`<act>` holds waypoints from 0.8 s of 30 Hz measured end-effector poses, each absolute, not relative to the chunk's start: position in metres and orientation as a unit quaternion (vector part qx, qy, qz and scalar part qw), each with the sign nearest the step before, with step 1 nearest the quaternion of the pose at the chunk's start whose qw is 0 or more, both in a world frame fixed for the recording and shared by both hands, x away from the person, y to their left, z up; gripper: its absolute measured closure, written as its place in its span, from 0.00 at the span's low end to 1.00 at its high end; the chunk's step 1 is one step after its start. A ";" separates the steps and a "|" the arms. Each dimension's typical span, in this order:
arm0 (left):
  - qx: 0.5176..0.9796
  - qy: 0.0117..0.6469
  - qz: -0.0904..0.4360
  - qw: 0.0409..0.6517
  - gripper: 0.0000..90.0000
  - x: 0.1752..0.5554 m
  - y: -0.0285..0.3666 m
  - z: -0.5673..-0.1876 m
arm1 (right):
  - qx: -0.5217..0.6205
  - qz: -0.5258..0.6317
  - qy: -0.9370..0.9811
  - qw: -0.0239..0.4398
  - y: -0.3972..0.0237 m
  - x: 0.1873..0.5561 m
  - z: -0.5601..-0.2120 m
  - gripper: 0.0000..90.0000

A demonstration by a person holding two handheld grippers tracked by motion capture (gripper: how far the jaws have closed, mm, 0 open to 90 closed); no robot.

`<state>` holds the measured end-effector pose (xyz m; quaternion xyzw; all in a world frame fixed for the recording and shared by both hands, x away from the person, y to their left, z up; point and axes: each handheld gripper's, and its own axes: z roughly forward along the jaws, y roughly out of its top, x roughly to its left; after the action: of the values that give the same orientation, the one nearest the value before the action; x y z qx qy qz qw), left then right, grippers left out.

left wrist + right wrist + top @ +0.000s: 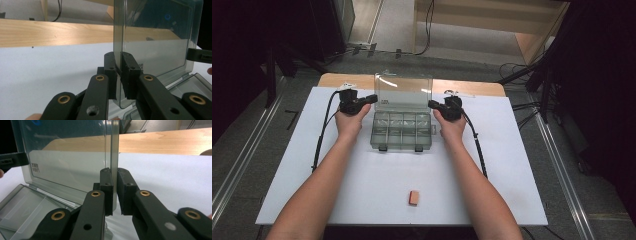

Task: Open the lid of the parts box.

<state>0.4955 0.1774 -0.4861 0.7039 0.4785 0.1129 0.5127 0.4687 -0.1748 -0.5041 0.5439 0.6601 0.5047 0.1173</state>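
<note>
The clear compartment box (401,131) sits at the centre of the high view on the white tabletop (492,165), its lid (403,91) raised upright. Each side edge of the lid is pinched between nearly closed jaws: the left gripper (119,75) on one edge, the right gripper (114,192) on the other. The step in hand is judged to be swinging the lid; an even, matched arc about the hinge is called for next. The pinch itself is shown in the gripper views; the small orange block (414,197) at lower centre is shown in the high view.
</note>
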 end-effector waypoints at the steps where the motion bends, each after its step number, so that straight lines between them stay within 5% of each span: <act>1: 0.708 0.478 0.109 0.509 0.90 0.496 0.177 -0.488 | 0.546 0.506 0.658 0.113 -0.176 0.469 -0.505 0.91; 24: 0.698 0.513 0.055 0.497 0.87 0.500 0.181 -0.503 | 0.568 0.493 0.655 0.073 -0.177 0.474 -0.516 0.86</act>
<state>0.4997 0.1809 -0.5026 0.6979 0.5132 0.0546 0.4966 0.4742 -0.1772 -0.5157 0.5679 0.6554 0.4925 0.0732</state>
